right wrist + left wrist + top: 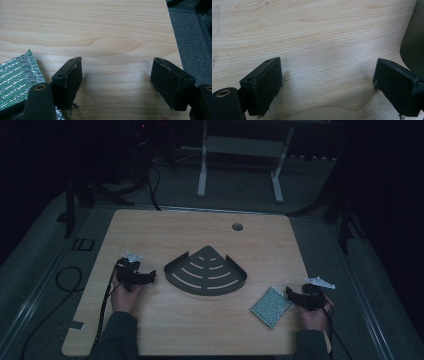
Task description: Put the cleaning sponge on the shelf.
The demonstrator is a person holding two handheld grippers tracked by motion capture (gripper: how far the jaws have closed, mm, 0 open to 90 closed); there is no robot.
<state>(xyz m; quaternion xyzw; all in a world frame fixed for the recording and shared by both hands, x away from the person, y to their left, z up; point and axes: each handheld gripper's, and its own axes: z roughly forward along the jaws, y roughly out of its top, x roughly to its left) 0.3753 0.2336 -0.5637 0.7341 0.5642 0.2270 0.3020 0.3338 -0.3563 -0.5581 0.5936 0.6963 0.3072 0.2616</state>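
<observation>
Seen from the high view: a wooden table (165,330) in a dim room, with a dark, fan-shaped corner shelf tray (206,272) lying flat near its middle, slotted base up, low rim all round. Off to that tray's right, near the table's front right corner, lay a flat green-and-silver scouring pad (270,306), apart from the tray. Farther back, a small round cable hole (237,226) in the tabletop.

Left gripper (145,277) held just left of the tray, close to its rim but not touching as far as could be told, cable trailing back along the forearm. In the left gripper view, gripper (327,85) jaws stood wide apart over bare wood, nothing between them; the tray's dark curved wall (412,42) showed at the right edge, just beyond the right-hand jaw.

Right gripper (295,296) held at the pad's right corner, right beside it. In the right gripper view, gripper (116,82) jaws spread fully, only bare table grain between them; gripped nothing. The pad (17,75) lay at the lower left, outside the jaws, its edge running under or against the left-hand jaw; contact could not be told for certain. Table edge and grey floor (192,42) visible at the right of that view.
</observation>
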